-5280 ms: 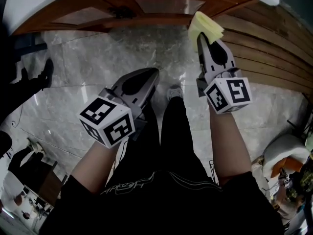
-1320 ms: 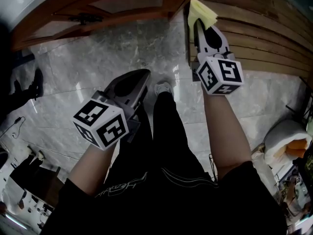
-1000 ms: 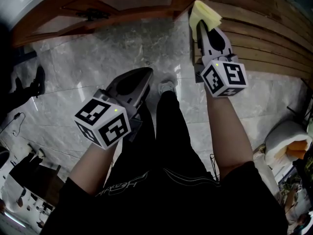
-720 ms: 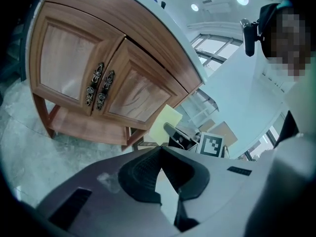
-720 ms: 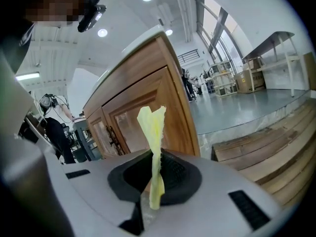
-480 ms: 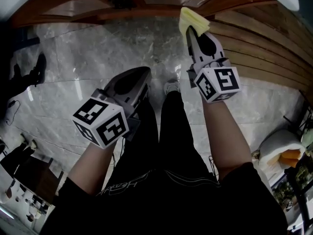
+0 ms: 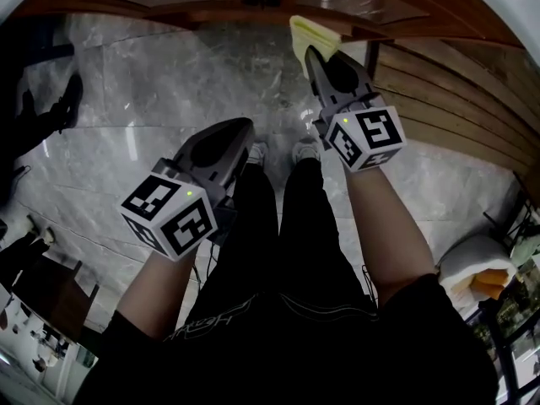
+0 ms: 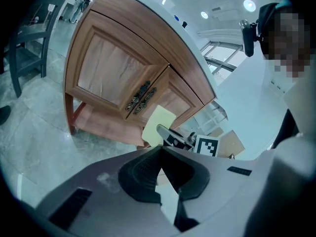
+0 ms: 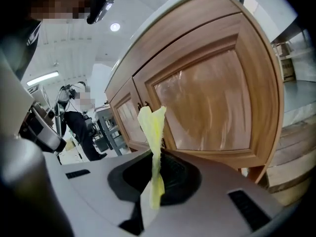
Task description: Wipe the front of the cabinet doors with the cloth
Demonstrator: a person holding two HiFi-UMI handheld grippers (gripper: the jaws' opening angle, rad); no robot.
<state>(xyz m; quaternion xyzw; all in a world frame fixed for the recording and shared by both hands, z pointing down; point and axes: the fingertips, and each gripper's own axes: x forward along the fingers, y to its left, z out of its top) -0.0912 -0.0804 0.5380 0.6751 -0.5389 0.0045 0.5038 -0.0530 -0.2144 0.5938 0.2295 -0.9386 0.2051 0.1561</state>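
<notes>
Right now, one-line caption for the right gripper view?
Right gripper clamped on a yellow cloth, held upright in front of a wooden cabinet door.

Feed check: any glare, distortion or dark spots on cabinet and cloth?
Head view: dim, dark corners, cabinet bowed along the top, cloth clear. Left gripper view: fisheye curves the cabinet, bluish cast. Right gripper view: streaky reflections on the door panel, cloth sharp.

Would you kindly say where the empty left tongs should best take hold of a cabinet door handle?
The dark metal handles stand upright, side by side at the seam between the doors, so I'd come straight at the front and close the left tongs across one handle's lower end. Room between the pair looks tight.
</notes>
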